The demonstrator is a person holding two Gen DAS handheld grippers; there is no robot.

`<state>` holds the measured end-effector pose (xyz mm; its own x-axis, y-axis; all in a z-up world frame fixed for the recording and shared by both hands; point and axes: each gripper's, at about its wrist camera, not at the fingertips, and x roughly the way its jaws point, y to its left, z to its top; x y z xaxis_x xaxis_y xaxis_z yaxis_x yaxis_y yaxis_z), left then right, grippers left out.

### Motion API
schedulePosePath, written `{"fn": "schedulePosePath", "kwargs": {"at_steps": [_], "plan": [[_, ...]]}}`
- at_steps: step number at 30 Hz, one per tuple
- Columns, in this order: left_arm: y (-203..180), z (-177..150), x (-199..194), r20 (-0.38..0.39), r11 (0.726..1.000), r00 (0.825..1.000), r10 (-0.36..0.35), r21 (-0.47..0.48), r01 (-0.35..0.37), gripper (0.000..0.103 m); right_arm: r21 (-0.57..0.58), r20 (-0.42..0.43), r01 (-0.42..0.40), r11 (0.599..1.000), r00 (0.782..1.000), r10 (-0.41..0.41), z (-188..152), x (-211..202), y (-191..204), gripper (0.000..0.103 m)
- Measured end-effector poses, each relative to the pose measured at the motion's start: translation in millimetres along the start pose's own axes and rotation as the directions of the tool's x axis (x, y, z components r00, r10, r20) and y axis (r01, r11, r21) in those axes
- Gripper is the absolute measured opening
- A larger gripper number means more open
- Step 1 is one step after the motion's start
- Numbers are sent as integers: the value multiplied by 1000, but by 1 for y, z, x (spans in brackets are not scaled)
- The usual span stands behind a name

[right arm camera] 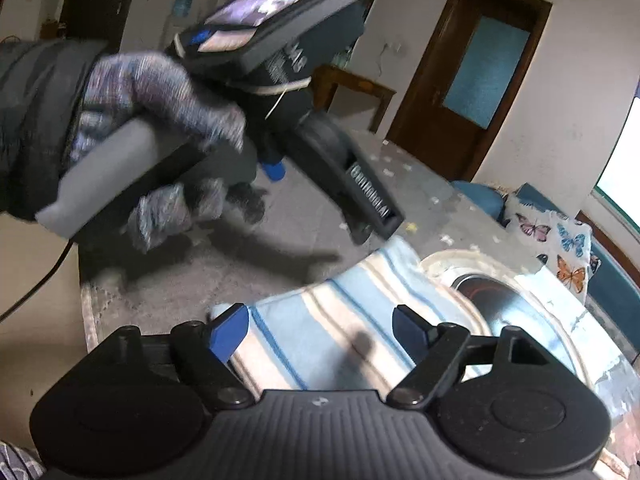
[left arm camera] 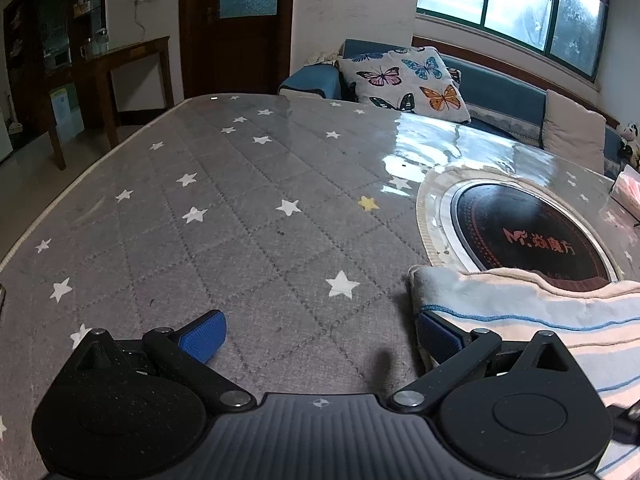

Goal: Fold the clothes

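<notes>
Starting at nine o'clock in the left wrist view, the table [left arm camera: 224,216] lies bare under its grey star-printed quilted cover, with nothing on that side to fold. At six o'clock the left gripper [left arm camera: 318,338] stands spread wide, only bare cover showing between its blue pads; its right pad sits at the near left edge of the striped cloth [left arm camera: 532,320] but does not pinch it. The cloth, pale blue and cream with thin blue lines, lies folded at four o'clock, its far edge lapping onto the round black hotplate [left arm camera: 532,232] sunk in the table at three o'clock. In the right wrist view a gloved hand [right arm camera: 168,92] at ten o'clock carries the other tool above the table. At six o'clock the right gripper [right arm camera: 320,332] is spread over the cloth, which runs between its pads; neither pad visibly presses the fabric, so nothing looks held. The judgement from here: if the right jaws close on the flat of the bundle instead of an edge, they would likely catch only the top layer and pull the fold open. If the left pad nudges the edge sideways, the layers could slide apart. Dragging the cloth further over the hotplate rim could snag or bunch it.
</notes>
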<state>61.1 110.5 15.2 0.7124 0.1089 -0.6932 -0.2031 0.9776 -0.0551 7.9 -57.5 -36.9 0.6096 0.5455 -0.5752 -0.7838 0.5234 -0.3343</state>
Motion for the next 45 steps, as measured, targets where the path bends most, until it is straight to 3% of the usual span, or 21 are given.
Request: {"fn": "schedulePosePath", "kwargs": {"at_steps": [3, 6, 8, 10, 14, 16, 18, 25, 28, 31, 34, 36, 37, 39, 45], "plan": [[2, -1, -2, -1, 1000, 1000, -9, -6, 9, 103, 18, 7, -23, 1000, 1000, 22, -1, -2, -2, 69], [6, -1, -1, -11, 1000, 1000, -7, -24, 6, 103, 41, 21, -87, 995, 996, 87, 0, -14, -1, 69], [8, -1, -1, -19, 999, 1000, -18, -44, 17, 103, 31, 11, -139, 990, 990, 138, 1, -16, 3, 60], [10, -2, -1, -33, 997, 998, -47, -70, 44, 103, 13, -11, -174, 985, 985, 174, -1, -14, 8, 45], [11, -5, -6, -49, 992, 995, -91, -92, 86, 103, 20, -28, -167, 986, 986, 167, -3, -7, 10, 32], [10, -5, -7, -60, 988, 992, -115, -108, 108, 103, 32, -33, -169, 985, 985, 170, -3, -7, 7, 14], [11, -6, -9, -68, 982, 987, -148, -131, 138, 103, 60, -36, -188, 980, 981, 190, -3, -7, 0, 7], [12, -11, -10, -118, 941, 960, -253, -262, 216, 102, 270, 39, -266, 925, 963, 265, 5, -29, -43, 5], [13, -11, -12, -129, 901, 936, -328, -341, 269, 100, 314, 70, -276, 908, 961, 267, 5, -41, -58, 5], [9, -13, -10, -138, 853, 898, -418, -400, 335, 92, 333, 99, -281, 900, 960, 263, 5, -50, -69, 4], [6, -14, -5, -140, 813, 867, -479, -443, 378, 72, 339, 113, -280, 898, 960, 257, 3, -56, -74, 4], [5, -16, 1, -141, 785, 846, -513, -475, 397, 41, 341, 118, -283, 897, 959, 258, 0, -59, -75, 4], [4, -18, 4, -142, 774, 837, -528, -487, 405, 34, 339, 120, -285, 896, 958, 259, 0, -59, -75, 4], [3, -19, 8, -143, 766, 831, -537, -495, 410, 17, 340, 125, -282, 897, 959, 254, -1, -60, -76, 4], [6, -18, 6, -135, 772, 836, -531, -484, 412, 13, 398, 135, -268, 877, 963, 233, -17, -64, -95, 15]]}}
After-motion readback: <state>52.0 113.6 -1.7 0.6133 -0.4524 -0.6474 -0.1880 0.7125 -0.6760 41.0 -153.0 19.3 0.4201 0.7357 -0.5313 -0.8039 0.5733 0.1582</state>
